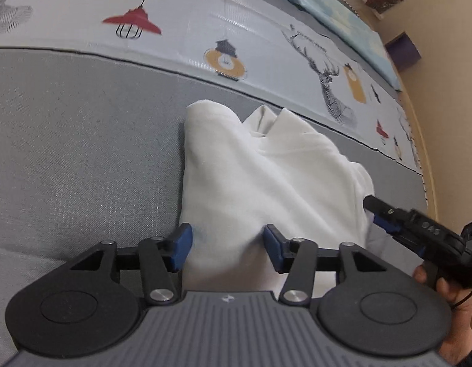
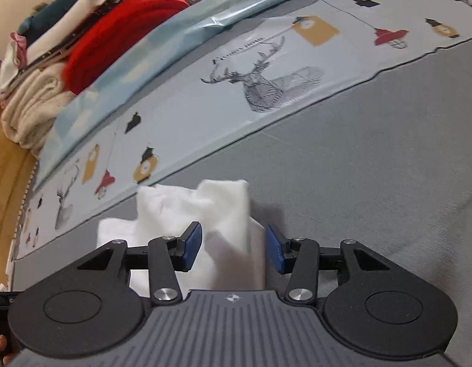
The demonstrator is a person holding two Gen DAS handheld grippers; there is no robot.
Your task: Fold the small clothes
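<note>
Closest to me, my left gripper (image 1: 227, 246) has its blue pads (image 1: 183, 246) spread apart, straddling the near edge of the white garment (image 1: 260, 171) without pinching it; the cloth simply lies between them. My right gripper (image 2: 233, 250) is likewise parted, its blue pads clear of the fabric, with a fold of the same white garment (image 2: 223, 214) sitting in the gap. From the left wrist view I see the right gripper (image 1: 380, 211) coming in from the right side, its tip at the garment's right edge, with the person's hand (image 1: 450, 305) behind it. The garment lies partly folded and bunched on the grey sheet (image 1: 83, 153). Beyond it runs a printed band with deer and lamps (image 1: 223, 58), then a pale blue cover (image 2: 150, 52). Farthest off, in the right wrist view, is a pile of clothes (image 2: 83, 46), red and cream among them.
</note>
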